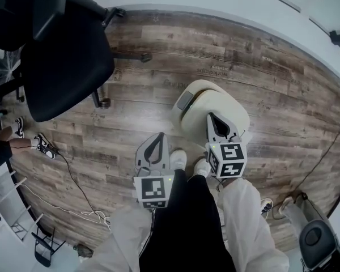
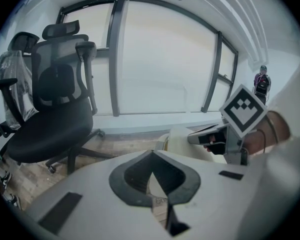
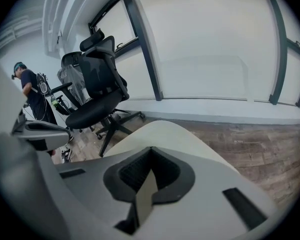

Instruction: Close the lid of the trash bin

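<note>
Down on the wood floor (image 1: 130,118), just ahead of my shoes, sits the cream bin (image 1: 199,90), with its domed lid (image 3: 165,134) filling the ground beyond my right tongs (image 1: 213,118). Those tongs are clenched tip to tip with nothing between them, and they hang right over the dome. I cannot tell whether they touch it. My left tongs (image 1: 158,137) are clenched and empty too, held off to the side above bare floor, near the bin but apart from it. From the head view I cannot say whether the lid is fully seated or slightly raised at the rim. It looks like smooth moulded plastic, so I judge it light, stiff and rather slippery, swinging on a hinge. Pinching a dome like that would likely slide off. I would press flat on its crown or front edge, away from the grey panel (image 1: 185,101) at the far side. The bin itself seems light enough to skid, so the push should go straight down.
</note>
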A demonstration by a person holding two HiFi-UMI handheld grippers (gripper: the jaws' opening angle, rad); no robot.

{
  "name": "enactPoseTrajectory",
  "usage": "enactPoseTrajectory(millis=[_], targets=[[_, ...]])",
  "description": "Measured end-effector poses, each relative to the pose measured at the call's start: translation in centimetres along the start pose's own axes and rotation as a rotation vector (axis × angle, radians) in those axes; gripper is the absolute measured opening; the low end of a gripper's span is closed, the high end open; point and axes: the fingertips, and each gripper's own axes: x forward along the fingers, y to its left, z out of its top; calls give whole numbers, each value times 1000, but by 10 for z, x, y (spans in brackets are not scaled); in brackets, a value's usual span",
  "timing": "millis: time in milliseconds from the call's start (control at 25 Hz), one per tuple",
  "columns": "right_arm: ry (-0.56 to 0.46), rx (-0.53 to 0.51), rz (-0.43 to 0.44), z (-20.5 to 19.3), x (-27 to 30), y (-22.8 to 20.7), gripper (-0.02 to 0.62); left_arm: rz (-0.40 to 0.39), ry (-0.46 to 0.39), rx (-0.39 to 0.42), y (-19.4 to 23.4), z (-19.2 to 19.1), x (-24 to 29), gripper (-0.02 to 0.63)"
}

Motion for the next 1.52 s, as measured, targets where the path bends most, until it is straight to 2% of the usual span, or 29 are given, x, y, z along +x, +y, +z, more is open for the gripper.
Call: enactPoseTrajectory(millis=[280, 800, 1120, 1280, 1520], targets=[[70, -46, 7, -17, 24, -3, 23, 3, 13, -7, 3, -7, -2, 8], [139, -107, -1, -28, 40, -3, 24, 8, 13, -16, 5, -8, -7, 8], [138, -119, 0, -28, 39, -2, 23, 4, 19, -3, -3, -11, -17, 8], [99, -66, -11, -18, 19, -4, 23, 8, -1, 15, -9, -2, -26, 8], [11, -16, -34, -2, -53, -8, 23, -3, -34, 36, -28, 28, -50, 8]])
